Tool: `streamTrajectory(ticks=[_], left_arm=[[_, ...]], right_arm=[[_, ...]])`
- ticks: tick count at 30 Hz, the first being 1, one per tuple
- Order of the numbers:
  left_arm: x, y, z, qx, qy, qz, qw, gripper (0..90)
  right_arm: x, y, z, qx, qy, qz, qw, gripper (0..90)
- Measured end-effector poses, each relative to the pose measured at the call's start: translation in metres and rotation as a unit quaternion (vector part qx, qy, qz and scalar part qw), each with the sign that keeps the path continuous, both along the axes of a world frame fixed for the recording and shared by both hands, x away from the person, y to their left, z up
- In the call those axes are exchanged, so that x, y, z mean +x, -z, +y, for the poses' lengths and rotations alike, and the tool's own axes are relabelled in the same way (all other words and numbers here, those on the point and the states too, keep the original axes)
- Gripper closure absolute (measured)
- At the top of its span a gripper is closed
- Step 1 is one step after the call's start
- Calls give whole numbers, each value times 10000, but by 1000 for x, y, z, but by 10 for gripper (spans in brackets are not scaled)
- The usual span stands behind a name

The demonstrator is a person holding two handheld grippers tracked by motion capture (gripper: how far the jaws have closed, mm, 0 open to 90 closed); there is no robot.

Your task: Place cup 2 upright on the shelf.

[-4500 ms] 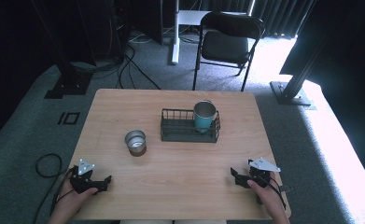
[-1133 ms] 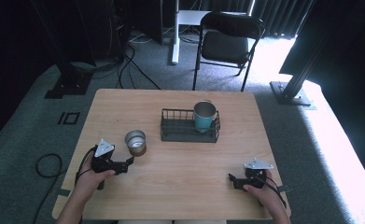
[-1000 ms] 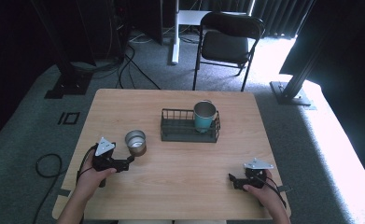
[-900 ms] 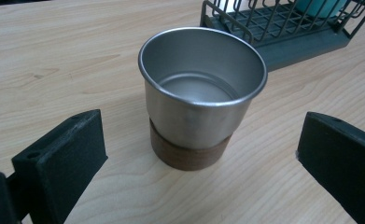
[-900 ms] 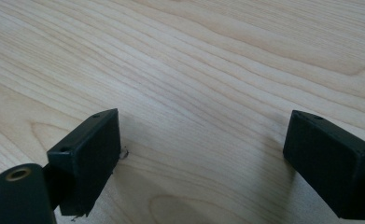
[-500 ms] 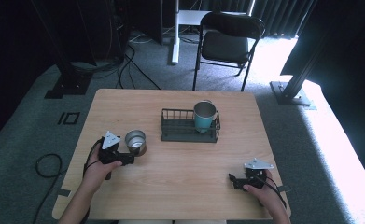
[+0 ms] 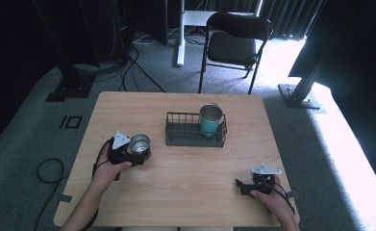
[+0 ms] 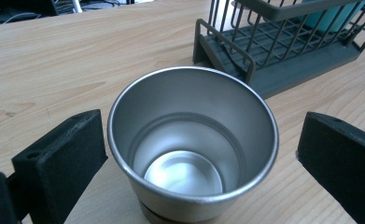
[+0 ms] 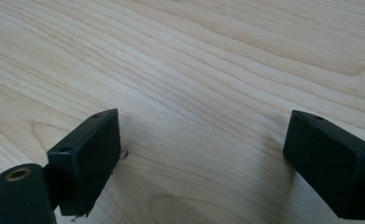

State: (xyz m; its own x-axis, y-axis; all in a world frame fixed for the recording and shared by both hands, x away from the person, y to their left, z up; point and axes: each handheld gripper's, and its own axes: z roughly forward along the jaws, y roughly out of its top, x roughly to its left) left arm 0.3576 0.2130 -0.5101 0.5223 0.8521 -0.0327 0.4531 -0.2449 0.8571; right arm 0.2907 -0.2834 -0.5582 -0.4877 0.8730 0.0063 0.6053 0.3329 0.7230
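An empty steel cup (image 7: pixel 139 144) (image 8: pixel 193 144) stands upright on the wooden table (image 7: pixel 185 168), left of the middle. My left gripper (image 7: pixel 138 155) (image 8: pixel 203 158) is open with one jaw on each side of the cup; a small gap shows on each side. A dark wire rack (image 7: pixel 195 130) (image 8: pixel 283 42) stands at the table's middle and holds a teal cup (image 7: pixel 210 120) at its right end. Near the front right edge my right gripper (image 7: pixel 239 184) (image 9: pixel 203 163) rests open over bare wood.
A black folding chair (image 7: pixel 236 43) stands beyond the table's far edge. Cables lie on the grey carpet (image 7: pixel 27 144) at the left. A metal post base (image 7: pixel 298 96) sits at the right of the table.
My left gripper has moved from the front left corner up and to the right, and its jaws now stand around the steel cup. The right gripper has stayed put.
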Motion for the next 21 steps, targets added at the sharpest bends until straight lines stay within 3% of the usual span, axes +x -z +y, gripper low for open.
streamTrajectory(ticks=[17, 21], left_arm=[[8, 7, -9, 19, -52, -59, 10000, 19], [8, 6, -9, 68, -119, -85, 9999, 68]], right_arm=[[0, 0, 0, 1, 3, 0, 10000, 107], [0, 0, 0, 2, 4, 0, 10000, 107]])
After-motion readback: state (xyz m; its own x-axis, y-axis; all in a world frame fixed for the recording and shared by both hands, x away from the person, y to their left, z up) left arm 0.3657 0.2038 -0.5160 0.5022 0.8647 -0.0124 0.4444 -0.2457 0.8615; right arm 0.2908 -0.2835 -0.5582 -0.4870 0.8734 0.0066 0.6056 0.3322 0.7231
